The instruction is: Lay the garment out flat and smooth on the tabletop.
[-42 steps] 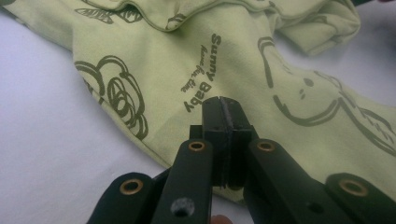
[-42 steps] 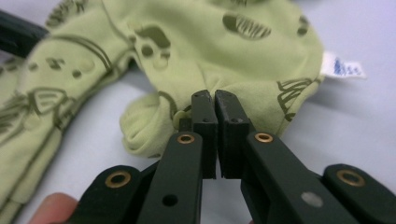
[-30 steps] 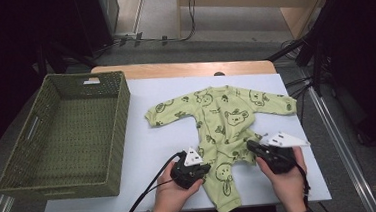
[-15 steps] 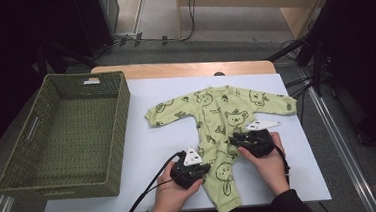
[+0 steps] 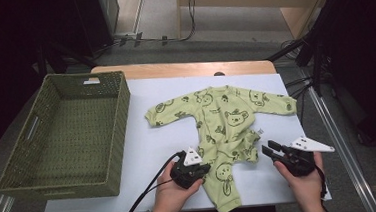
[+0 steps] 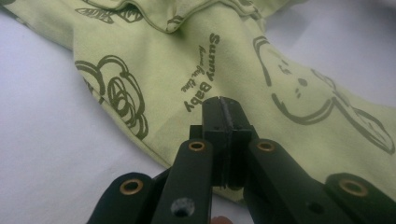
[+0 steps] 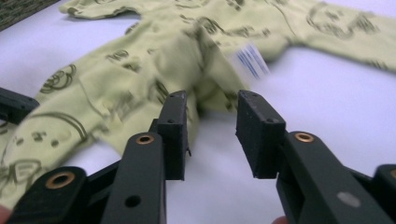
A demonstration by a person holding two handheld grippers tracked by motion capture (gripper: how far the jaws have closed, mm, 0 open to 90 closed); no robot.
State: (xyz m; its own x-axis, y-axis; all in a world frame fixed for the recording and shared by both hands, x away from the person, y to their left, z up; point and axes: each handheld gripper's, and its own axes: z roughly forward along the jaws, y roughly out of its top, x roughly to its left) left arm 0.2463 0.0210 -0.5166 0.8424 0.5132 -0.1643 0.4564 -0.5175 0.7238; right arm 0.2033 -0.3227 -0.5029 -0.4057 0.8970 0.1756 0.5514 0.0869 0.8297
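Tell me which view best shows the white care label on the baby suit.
The right gripper view: the label sits just past the open right tool, though blurred. The high view shows it as a speck; the left gripper view shows printed fabric.

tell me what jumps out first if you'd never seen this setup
A lime-green romper with bear prints lies spread on the white table, its one leg folded up. The left gripper is shut on the other leg; the right gripper is open beside it. A green basket sits far left.

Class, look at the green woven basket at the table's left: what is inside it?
The basket holds nothing on the woven floor that shows. Its near wall hides a strip of the floor behind it. The baby suit lies outside, on the white table.
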